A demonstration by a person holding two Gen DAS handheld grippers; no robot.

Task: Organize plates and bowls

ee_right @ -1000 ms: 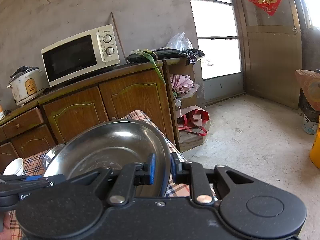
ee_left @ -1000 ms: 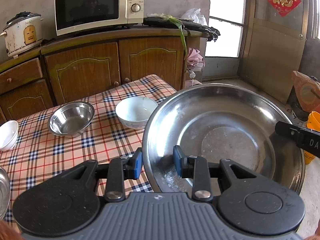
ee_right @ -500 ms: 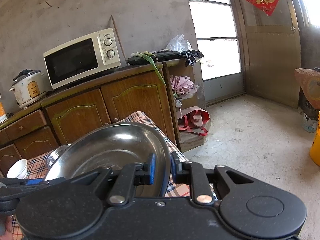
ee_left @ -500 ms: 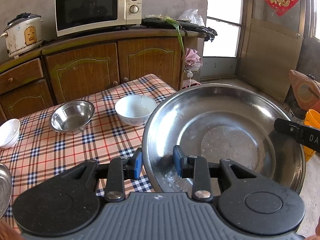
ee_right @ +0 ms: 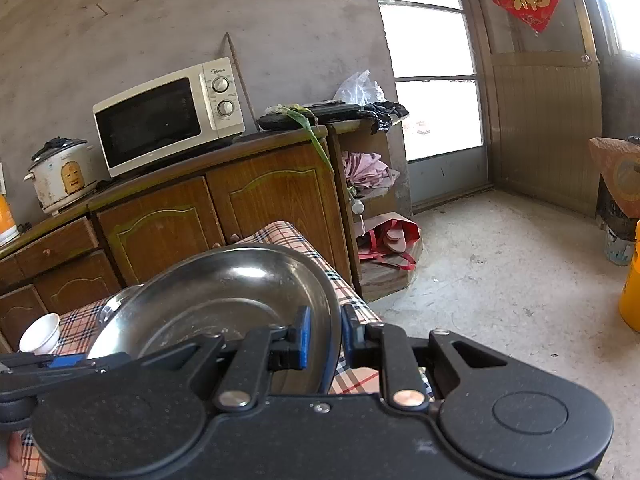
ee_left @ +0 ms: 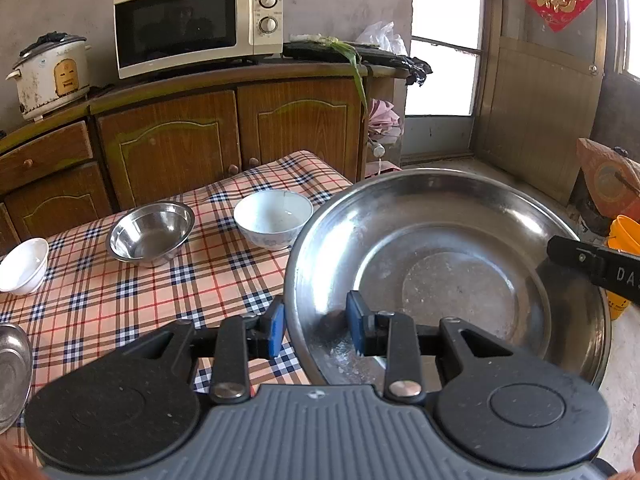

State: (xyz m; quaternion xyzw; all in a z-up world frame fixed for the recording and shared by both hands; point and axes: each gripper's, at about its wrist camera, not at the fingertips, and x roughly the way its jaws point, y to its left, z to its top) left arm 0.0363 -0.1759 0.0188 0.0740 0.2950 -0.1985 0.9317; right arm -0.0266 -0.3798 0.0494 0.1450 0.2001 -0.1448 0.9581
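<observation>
I hold a large steel basin (ee_left: 448,280) in the air off the table's right end with both grippers. My left gripper (ee_left: 316,328) is shut on its near rim, one blue pad outside and one inside. In the right wrist view, my right gripper (ee_right: 326,338) is shut on the basin (ee_right: 224,292) at its right rim. On the plaid table (ee_left: 100,300) stand a steel bowl (ee_left: 151,232), a white patterned bowl (ee_left: 273,218) and a small white bowl (ee_left: 24,260). A steel plate (ee_left: 12,364) shows at the left edge.
A wooden cabinet (ee_left: 180,140) behind the table carries a microwave (ee_left: 196,20) and a rice cooker (ee_left: 52,74). Right of the table lies concrete floor (ee_right: 500,280), with an orange bucket (ee_left: 624,240) and a door beyond.
Both grippers keep their hold on the basin. The views have shifted only slightly.
</observation>
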